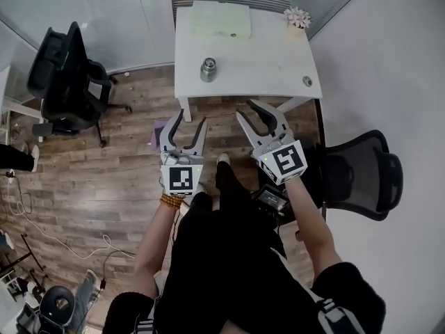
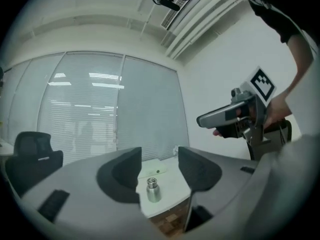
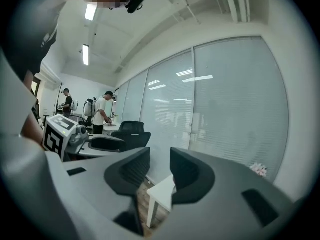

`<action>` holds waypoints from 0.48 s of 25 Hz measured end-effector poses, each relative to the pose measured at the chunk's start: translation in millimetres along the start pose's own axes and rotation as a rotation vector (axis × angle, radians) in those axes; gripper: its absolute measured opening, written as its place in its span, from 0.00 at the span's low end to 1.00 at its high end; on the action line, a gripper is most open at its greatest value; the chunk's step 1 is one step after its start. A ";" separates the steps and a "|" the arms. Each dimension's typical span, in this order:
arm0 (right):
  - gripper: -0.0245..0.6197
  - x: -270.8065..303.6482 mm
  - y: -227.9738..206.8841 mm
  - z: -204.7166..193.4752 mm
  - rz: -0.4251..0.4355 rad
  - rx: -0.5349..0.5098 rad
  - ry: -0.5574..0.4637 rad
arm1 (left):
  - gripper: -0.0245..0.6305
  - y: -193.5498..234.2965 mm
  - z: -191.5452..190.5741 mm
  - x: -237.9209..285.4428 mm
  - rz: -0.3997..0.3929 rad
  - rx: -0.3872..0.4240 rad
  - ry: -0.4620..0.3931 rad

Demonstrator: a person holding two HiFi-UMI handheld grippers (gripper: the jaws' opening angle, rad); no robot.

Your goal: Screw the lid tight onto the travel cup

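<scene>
On white surface (image 1: 257, 58): steel travel cup (image 1: 208, 69) upright near centre; small round lid (image 1: 306, 81) well apart, by right edge. Left claw (image 1: 191, 118) half-wide, empty. Right claw (image 1: 245, 108) narrower, empty. Both short of surface.

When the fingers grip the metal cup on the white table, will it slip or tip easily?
The travel cup looks like bare metal, so probably rigid and rather slippery. It stands upright and squat on the table, so it likely resists tipping. Being round, it may roll if knocked over.
</scene>
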State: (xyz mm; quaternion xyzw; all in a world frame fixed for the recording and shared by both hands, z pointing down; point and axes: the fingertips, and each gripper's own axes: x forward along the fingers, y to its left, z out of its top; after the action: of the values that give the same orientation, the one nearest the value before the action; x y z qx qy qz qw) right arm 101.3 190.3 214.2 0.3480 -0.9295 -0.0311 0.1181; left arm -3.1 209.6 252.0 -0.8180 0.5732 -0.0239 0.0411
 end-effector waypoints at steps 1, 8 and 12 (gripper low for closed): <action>0.24 11.2 -12.3 -6.5 0.005 0.018 0.016 | 0.39 1.6 -9.5 13.4 -0.017 0.002 0.013; 0.28 97.5 -76.0 -65.5 0.091 0.027 0.092 | 0.56 0.0 -80.8 99.9 -0.097 -0.026 0.042; 0.30 147.5 -92.7 -99.1 0.186 0.030 0.147 | 0.59 5.4 -138.9 147.8 -0.058 -0.001 0.166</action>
State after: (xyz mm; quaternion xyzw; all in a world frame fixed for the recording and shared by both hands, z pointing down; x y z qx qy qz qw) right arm 76.9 26.1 326.6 0.2635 -0.9469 0.0192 0.1832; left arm 30.4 63.3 388.6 -0.8295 0.5508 -0.0924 -0.0075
